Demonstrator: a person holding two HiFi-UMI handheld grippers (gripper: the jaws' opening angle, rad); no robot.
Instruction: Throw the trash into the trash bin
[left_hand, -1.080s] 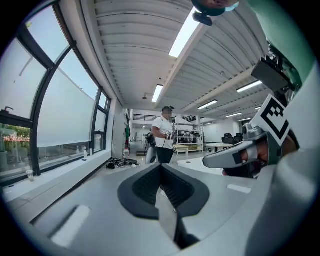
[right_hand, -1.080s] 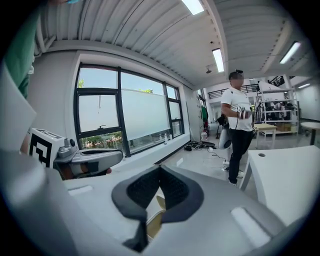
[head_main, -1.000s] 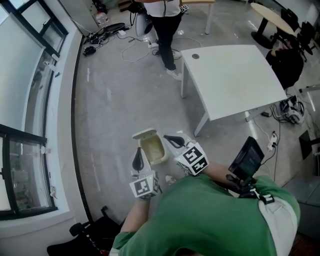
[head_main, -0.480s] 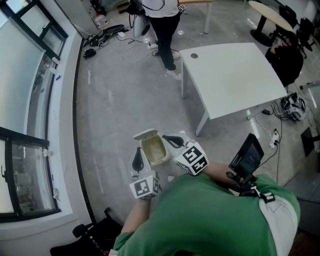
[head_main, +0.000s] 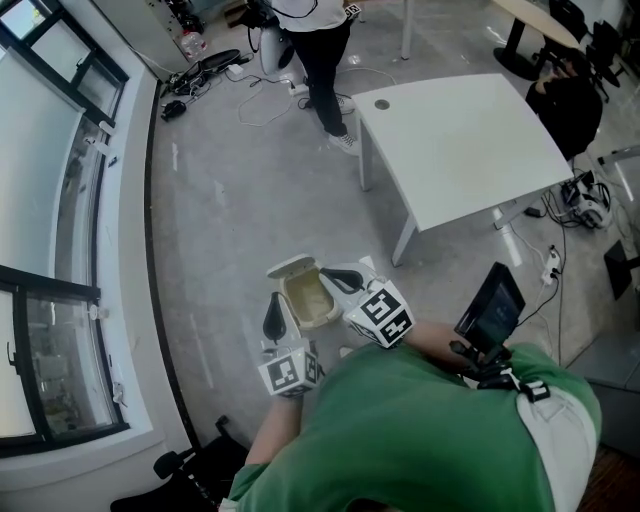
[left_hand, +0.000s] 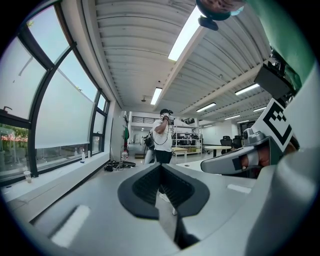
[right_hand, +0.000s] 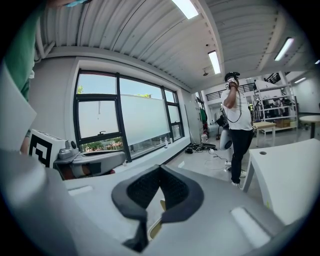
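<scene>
Head view: the trash bin (head_main: 305, 300) is seen on the floor with its lid swung open, between the window-side floor edge and a white table (head_main: 460, 140). The left tool (head_main: 274, 314) is held just beside the bin's left side. The right tool (head_main: 338, 280) is held at its right rim; contact cannot be told. Both tools are closed tight, with nothing gripped.
</scene>
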